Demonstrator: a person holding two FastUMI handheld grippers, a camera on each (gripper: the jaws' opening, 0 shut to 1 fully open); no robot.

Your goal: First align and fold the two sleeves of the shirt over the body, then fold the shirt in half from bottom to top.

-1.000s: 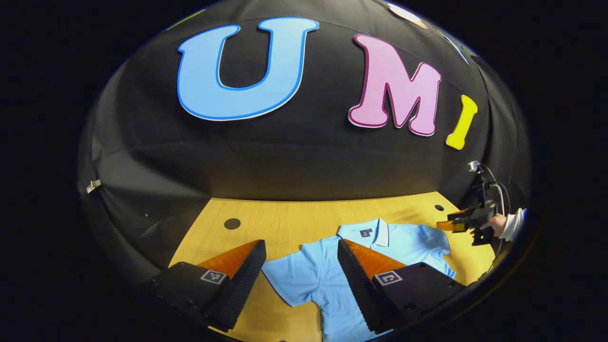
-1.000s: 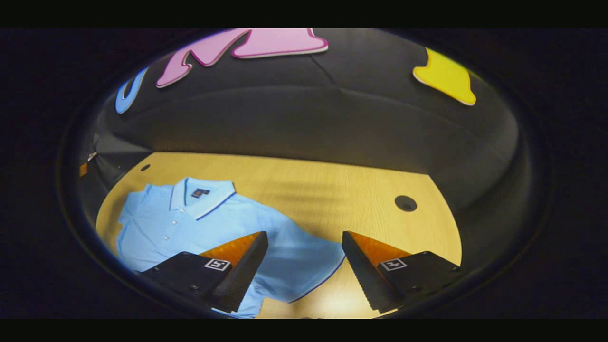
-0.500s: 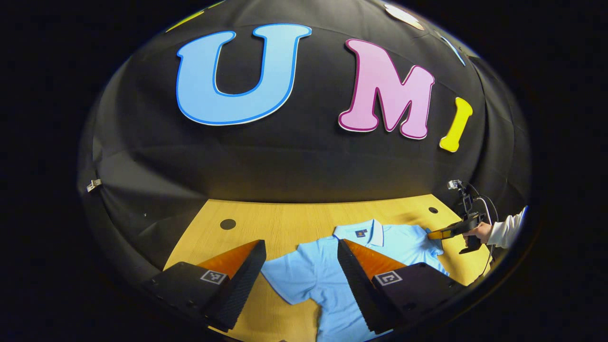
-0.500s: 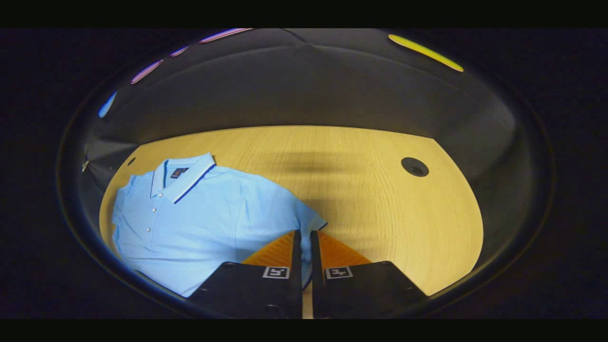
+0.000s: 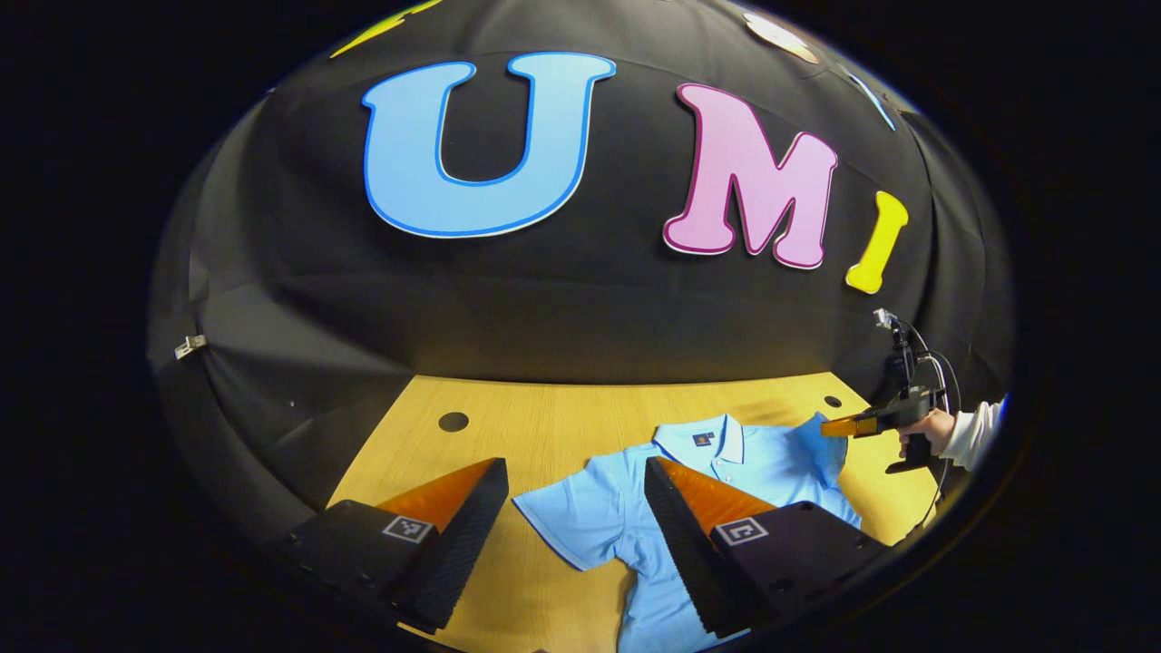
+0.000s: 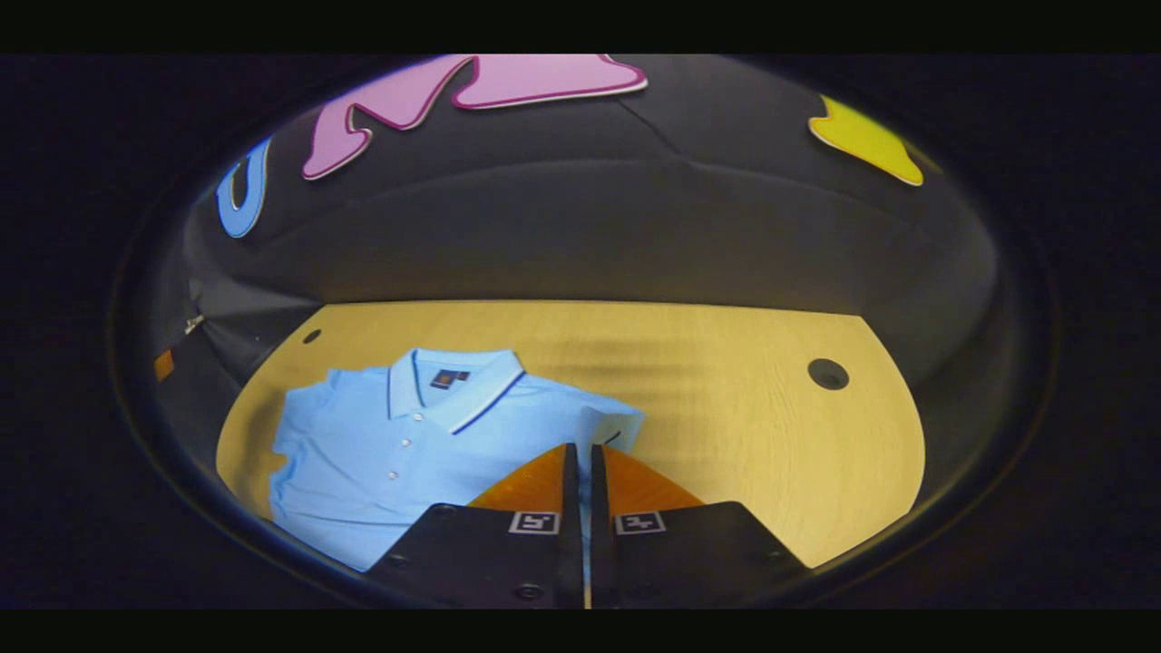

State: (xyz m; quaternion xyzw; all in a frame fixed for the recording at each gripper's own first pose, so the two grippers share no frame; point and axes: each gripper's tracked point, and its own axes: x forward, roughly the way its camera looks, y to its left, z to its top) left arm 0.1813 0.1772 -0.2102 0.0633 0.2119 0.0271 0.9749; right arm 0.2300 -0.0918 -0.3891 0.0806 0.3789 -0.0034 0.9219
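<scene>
Here the light-blue short-sleeved polo shirt (image 6: 399, 453) lies face up on the yellow wooden table (image 6: 726, 408), collar toward the far wall, long axis running front to back. The right gripper (image 6: 578, 453) pinches its right sleeve (image 6: 608, 426), lifted, and should next carry it across the body. The left gripper (image 5: 571, 494) hovers spread above the other sleeve (image 5: 571, 517).

The left tool (image 5: 571, 508) has one finger (image 5: 698, 544) in front of the shirt (image 5: 599, 517), so part of the shirt's body is hidden behind it. The shirt's bottom runs off the picture's edge. The right tool (image 6: 578, 476) covers the sleeve (image 6: 609, 426) where it holds it. Far off past the left tool, the person's sleeve (image 5: 975, 431) is cut off.
</scene>
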